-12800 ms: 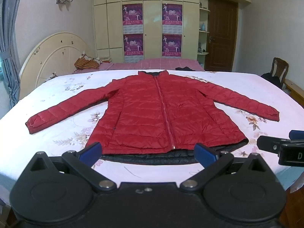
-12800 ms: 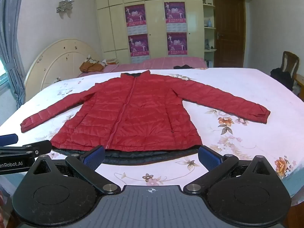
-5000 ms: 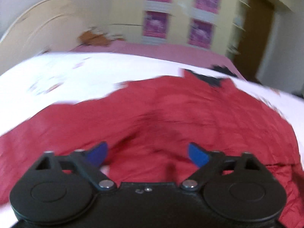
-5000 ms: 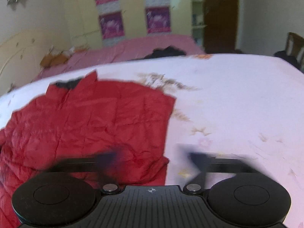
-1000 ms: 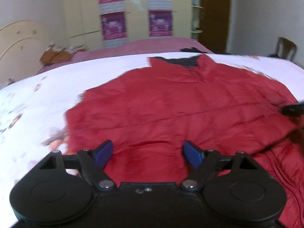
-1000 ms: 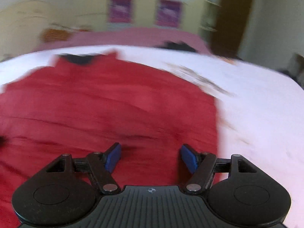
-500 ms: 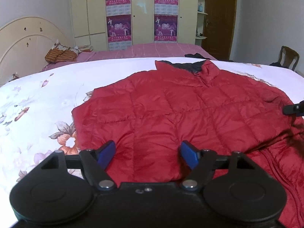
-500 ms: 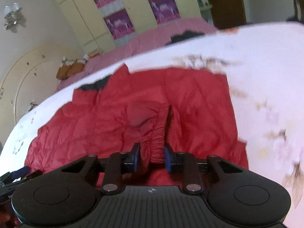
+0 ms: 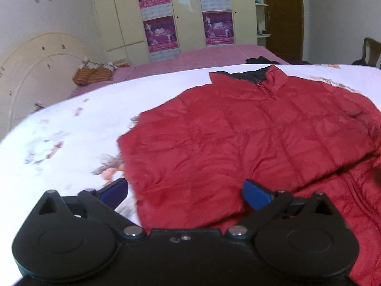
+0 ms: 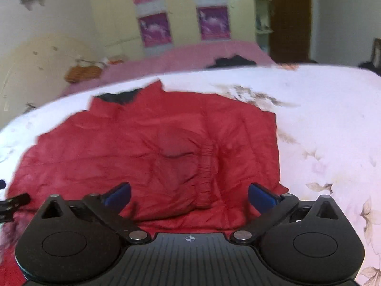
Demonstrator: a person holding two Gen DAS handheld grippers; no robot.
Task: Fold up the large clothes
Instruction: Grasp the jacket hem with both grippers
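Both sets of fingers are standing wide apart and holding nothing: the left gripper [image 9: 184, 190] is hovering over the jacket [image 9: 250, 138] at its near left edge, one blue fingertip above the bed [image 9: 71, 124] and the other above red cloth, while the right gripper [image 10: 189, 194] is hovering over the near right part, its fingers straddling the cuff [image 10: 209, 164] of a sleeve folded across the body. Beyond the fingers, the jacket is lying flat on the bed with both sleeves turned in, its long axis running straight away from the grippers toward the collar [image 9: 252, 76] at the far end. The hem is therefore lying nearest, close under both grippers and partly hidden by them, the left side falling to the left gripper and the right side to the right. Judging from this layout, the coming fold is likely turning on lifting the near end and carrying it along that axis toward the collar.
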